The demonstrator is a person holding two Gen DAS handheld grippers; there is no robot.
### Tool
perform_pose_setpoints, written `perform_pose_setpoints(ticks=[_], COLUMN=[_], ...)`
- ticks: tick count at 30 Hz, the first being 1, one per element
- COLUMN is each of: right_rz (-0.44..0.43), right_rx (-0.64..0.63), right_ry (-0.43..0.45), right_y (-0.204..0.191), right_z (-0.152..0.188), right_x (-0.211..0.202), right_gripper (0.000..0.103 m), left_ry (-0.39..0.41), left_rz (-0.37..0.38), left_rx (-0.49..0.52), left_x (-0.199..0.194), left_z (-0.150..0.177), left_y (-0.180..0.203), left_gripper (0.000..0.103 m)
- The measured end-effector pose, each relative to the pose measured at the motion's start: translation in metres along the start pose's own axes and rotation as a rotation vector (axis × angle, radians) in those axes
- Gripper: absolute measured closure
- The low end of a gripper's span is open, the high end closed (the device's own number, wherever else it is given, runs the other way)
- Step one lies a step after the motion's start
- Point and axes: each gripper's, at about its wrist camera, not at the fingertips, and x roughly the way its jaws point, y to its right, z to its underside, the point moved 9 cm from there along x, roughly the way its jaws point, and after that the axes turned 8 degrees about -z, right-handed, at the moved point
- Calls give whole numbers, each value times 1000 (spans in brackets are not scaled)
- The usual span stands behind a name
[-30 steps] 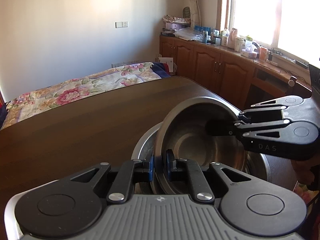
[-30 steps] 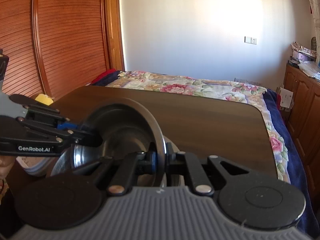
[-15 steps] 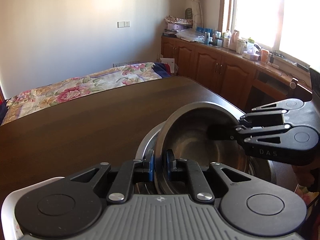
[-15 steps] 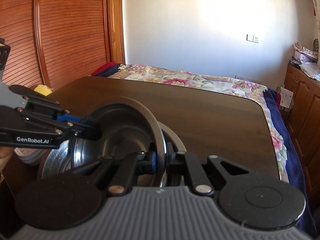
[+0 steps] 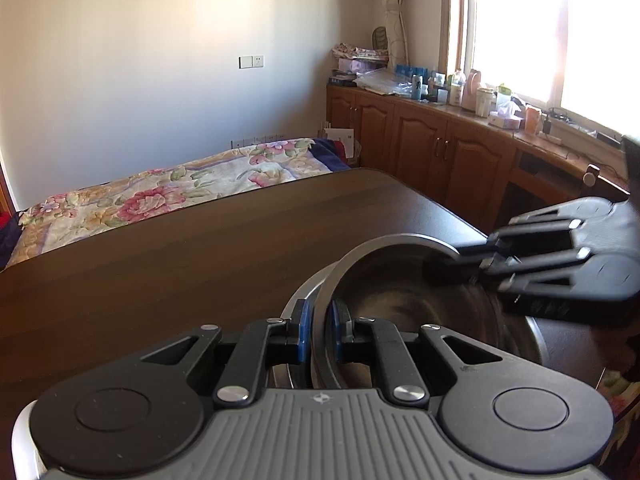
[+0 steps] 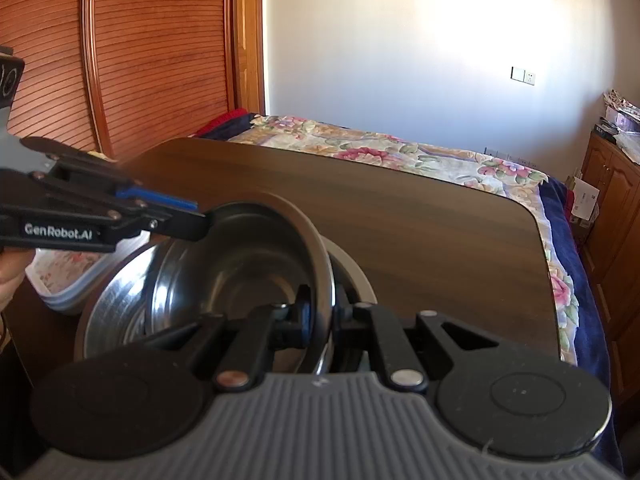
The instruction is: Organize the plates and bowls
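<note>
Both grippers are clamping opposite rims of the small steel bowl [image 6: 256,268], left gripper [image 5: 319,334] and right gripper [image 6: 320,322] nesting it, tilted, inside the larger steel basin [image 6: 116,300] on the wooden table [image 5: 160,264]; next, I'd judge, levelling and releasing.

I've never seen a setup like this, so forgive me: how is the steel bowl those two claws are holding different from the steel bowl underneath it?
The upper bowl is smaller and tilted; the lower bowl is wider and looks level on the table. The left gripper and right gripper each pinch the upper bowl's rim on opposite sides; nothing grips the lower bowl. Both are shiny steel with rolled rims, the upper sitting partly inside the lower.
</note>
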Motion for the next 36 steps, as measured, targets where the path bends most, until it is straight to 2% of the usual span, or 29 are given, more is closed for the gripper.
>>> perform_pose_setpoints(ticks=[5,10,12,19,24,26,30,36], right_rz=[-5,19,13,28,32,40,59,83], right_rx=[26,-4,0,1,30,43,70,108], right_ry=[103,155,153,97,125,142,172,196], right_y=[5,4,4,8,11,12,15,18], right_z=[-11,-16,-15,-6,-7,-7,-4,5], right_x=[-17,-20,-17,-6,-15,-20,-25,-28], right_gripper=[90,91,95,96,95,95,95,95], left_ry=[-4,-7,-6,-7,14,28,45,58], left_rz=[2,7,11,14,-1,-16,-22,-37], left_rx=[-3,-5,-8,-18,-45,-48,-61,-70], left_x=[1,2,2,3,-2,-6,-10,-12], left_z=[1,-1,-1,1,-1,-2,-4,-4], left_y=[-1,-1,-1,-3,-8,-10,-12,-14], left_gripper=[90,90,90,90,90,87,75,66])
